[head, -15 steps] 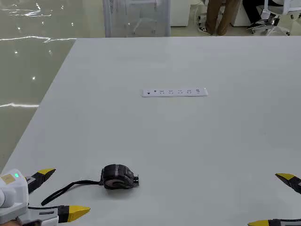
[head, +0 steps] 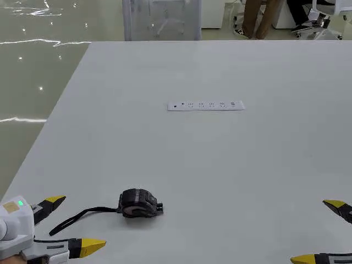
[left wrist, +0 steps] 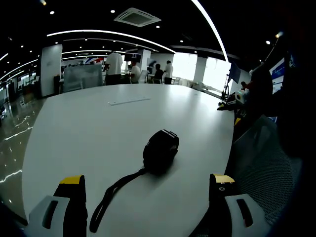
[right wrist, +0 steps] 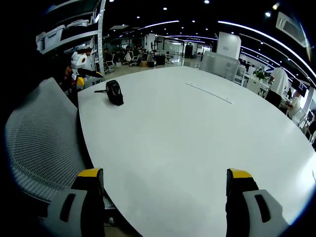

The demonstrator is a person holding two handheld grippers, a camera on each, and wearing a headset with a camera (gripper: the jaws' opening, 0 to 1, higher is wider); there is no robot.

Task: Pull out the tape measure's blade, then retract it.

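Observation:
A black tape measure (head: pixel 138 204) lies on the white table (head: pixel 220 159) near the front left, its black wrist strap (head: pixel 74 218) trailing left. Its blade is retracted. My left gripper (head: pixel 69 221) stands open just left of it, yellow tips either side of the strap end. In the left gripper view the tape measure (left wrist: pixel 161 150) sits ahead, between the jaws of the left gripper (left wrist: pixel 148 185) but beyond them. My right gripper (head: pixel 324 231) is open at the front right corner, far from the tape measure (right wrist: pixel 114 92), with nothing between the jaws of the right gripper (right wrist: pixel 165 178).
A white power strip (head: pixel 205 105) lies flat at the table's middle. A grey mesh chair (right wrist: pixel 39 148) stands at the near table edge. Office chairs and a person's legs (head: pixel 258 19) are beyond the far edge. Glossy floor lies off the table's left side.
The head camera has shifted slightly. The tape measure and both grippers stay where they were.

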